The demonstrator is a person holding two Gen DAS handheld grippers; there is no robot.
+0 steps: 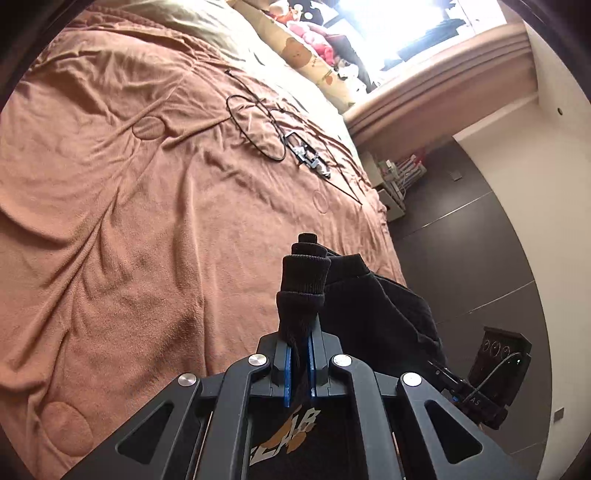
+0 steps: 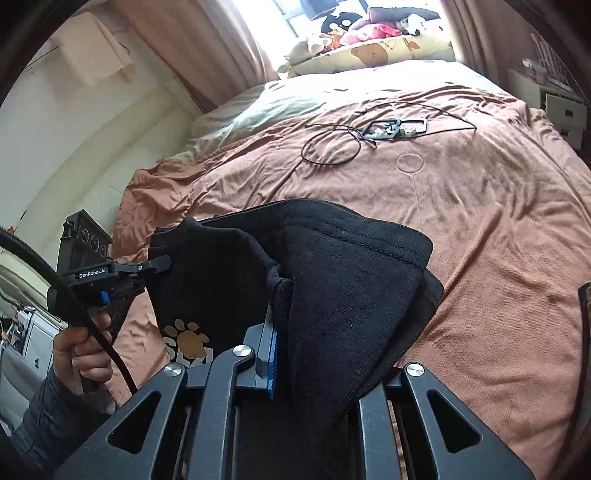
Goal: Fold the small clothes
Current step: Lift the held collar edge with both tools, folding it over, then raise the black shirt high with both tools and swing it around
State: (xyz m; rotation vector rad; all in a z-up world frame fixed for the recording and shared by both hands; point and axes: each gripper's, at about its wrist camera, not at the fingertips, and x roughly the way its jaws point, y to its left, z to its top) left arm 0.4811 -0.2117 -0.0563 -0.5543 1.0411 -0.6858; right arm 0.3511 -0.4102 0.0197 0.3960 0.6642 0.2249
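Black knit fabric fills the near part of both views: a small dark garment (image 2: 332,280) with an orange paw print and pale lettering on its front is held up off the bed between the two grippers. The left gripper (image 1: 300,363) has its blue-padded fingers drawn in narrow on a ribbed cuff (image 1: 304,280) of the garment, which stands up bunched between them, while the rest of the cloth hangs away toward the right side of that view. From the right wrist view the left gripper (image 2: 157,266) shows at the garment's left edge, its tip against the cloth, with the person's left hand (image 2: 83,350) wrapped around its handle and a black cable running down past it. The right gripper (image 2: 291,369) is closed on a thick fold of the same garment; one blue pad shows against the cloth and the other finger is hidden under the draped fabric. Below and beyond the garment lies a rumpled brown blanket (image 2: 480,229) covering the bed. Further up the blanket, well apart from the garment, rests a loose coil of thin black cable (image 2: 330,149) beside a small black metal frame device (image 2: 397,127). At the head of the bed is a cream pillow printed with bears (image 2: 373,53), with soft toys (image 2: 369,31) heaped behind it under a bright window.
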